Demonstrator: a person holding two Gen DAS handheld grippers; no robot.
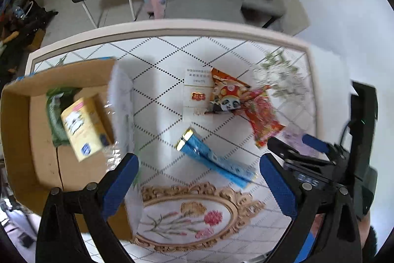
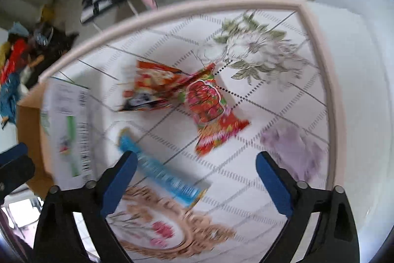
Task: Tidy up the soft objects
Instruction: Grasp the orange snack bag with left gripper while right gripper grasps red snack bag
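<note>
1. We see the patterned surface (image 1: 172, 80) carrying everything
2. The cardboard box (image 1: 22, 120) sits at nine o'clock, with a yellow pack (image 1: 83, 125) and a green pack (image 1: 55, 112) inside
3. At one o'clock lie a red snack bag (image 1: 263, 115) and a panda packet (image 1: 226, 93); the blue tube (image 1: 214, 159) lies centre
4. Our left gripper (image 1: 199, 186) and right gripper (image 2: 197, 184) both hang with jaws released, empty

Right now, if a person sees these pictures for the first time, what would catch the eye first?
Probably the bright red snack packets lying mid-table, with a long blue packet nearer the open left gripper. At the left, a brown cardboard box holds a yellow carton and a green pack.
</note>
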